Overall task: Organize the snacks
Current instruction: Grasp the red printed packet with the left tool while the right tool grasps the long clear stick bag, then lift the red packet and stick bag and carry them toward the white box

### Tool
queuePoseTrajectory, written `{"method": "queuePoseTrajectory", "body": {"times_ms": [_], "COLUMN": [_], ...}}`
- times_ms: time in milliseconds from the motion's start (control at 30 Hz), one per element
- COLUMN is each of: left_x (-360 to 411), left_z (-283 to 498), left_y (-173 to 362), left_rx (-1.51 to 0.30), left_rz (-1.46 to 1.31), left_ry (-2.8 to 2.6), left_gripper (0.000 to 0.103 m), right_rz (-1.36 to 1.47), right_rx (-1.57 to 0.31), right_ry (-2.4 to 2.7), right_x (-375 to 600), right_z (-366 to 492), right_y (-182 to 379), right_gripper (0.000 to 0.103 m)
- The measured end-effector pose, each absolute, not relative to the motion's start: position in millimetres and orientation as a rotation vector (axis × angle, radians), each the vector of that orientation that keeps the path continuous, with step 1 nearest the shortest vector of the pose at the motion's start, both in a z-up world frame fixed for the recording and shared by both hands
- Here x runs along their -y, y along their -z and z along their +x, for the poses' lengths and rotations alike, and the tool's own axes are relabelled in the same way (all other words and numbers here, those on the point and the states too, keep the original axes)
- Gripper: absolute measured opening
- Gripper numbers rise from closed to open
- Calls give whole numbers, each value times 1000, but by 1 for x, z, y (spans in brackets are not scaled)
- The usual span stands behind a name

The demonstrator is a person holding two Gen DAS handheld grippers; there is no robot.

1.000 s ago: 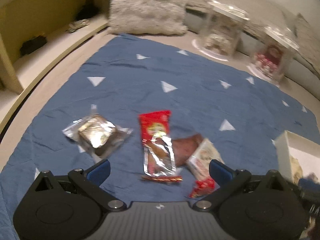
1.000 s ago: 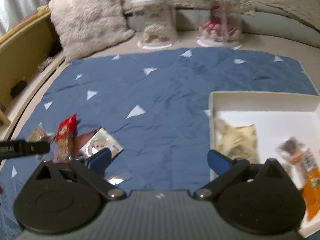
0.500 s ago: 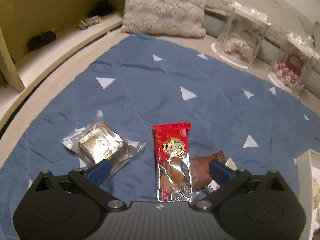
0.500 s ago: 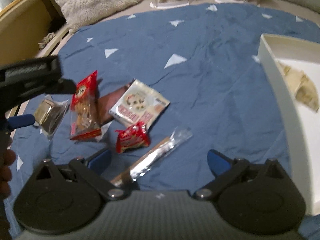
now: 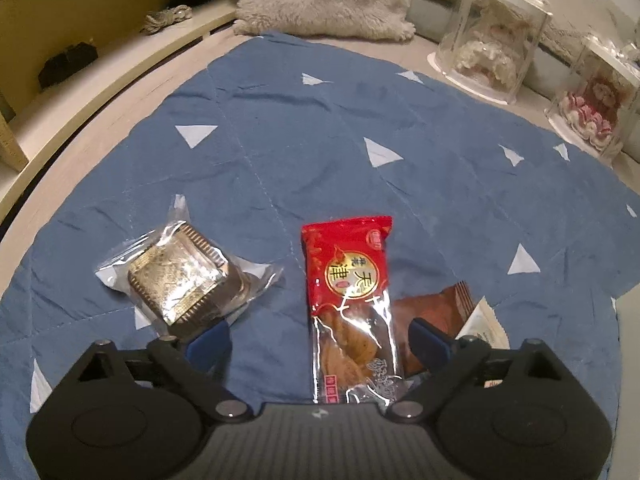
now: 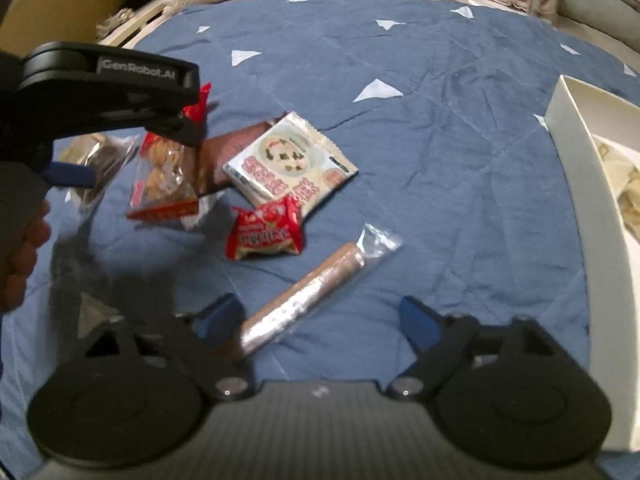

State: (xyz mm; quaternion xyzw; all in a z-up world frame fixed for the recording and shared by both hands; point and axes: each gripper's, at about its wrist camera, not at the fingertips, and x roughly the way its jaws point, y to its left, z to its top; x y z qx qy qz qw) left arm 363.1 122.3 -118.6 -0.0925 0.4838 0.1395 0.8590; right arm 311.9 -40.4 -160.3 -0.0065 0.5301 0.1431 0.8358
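I am lowering both tongs over snacks on the blue cloth (image 5: 320,140): left tongs (image 5: 320,336), narrowing but open, straddling a red packet (image 5: 348,280); right tongs (image 6: 322,318), also narrowing, open around a foil stick (image 6: 308,292), white box (image 6: 580,200) beside

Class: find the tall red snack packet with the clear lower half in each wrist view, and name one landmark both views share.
Left wrist: red snack packet at lower centre, between the open jaws.
Right wrist: same packet at left, below the left gripper.
Shared landmark: brown wrapper beside it.
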Motion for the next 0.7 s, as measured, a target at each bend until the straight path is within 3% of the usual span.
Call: {"method": "queuePoseTrajectory", "body": {"times_ms": [200, 300, 467, 567, 633, 700], "left_x": [-121, -119, -116, -115, -117, -116], "left_z": [364, 366, 368, 369, 369, 370], "left_y": [124, 127, 126, 127, 127, 125], "left_rx": [-1031, -1036, -1022, -1023, -1023, -1022], "left_rz": [-195, -181, -171, -176, -193, -197], "left_ry": [-283, -279, -276, -263, -261, -263], "left_gripper": [84, 79, 70, 61, 47, 44], "right_rz": [-60, -66, -59, -50, -43, -38], "right_rx": [-1147, -1161, -1149, -1138, -1131, -1129], "right_ry": [-342, -379, -424, -431, -437, -443], "right_x": [58, 65, 71, 76, 79, 80], "right_z": [311, 315, 319, 321, 323, 324], "right_y": [153, 151, 141, 134, 130, 127], "right_gripper": [55, 33, 27, 19, 16, 15]}}
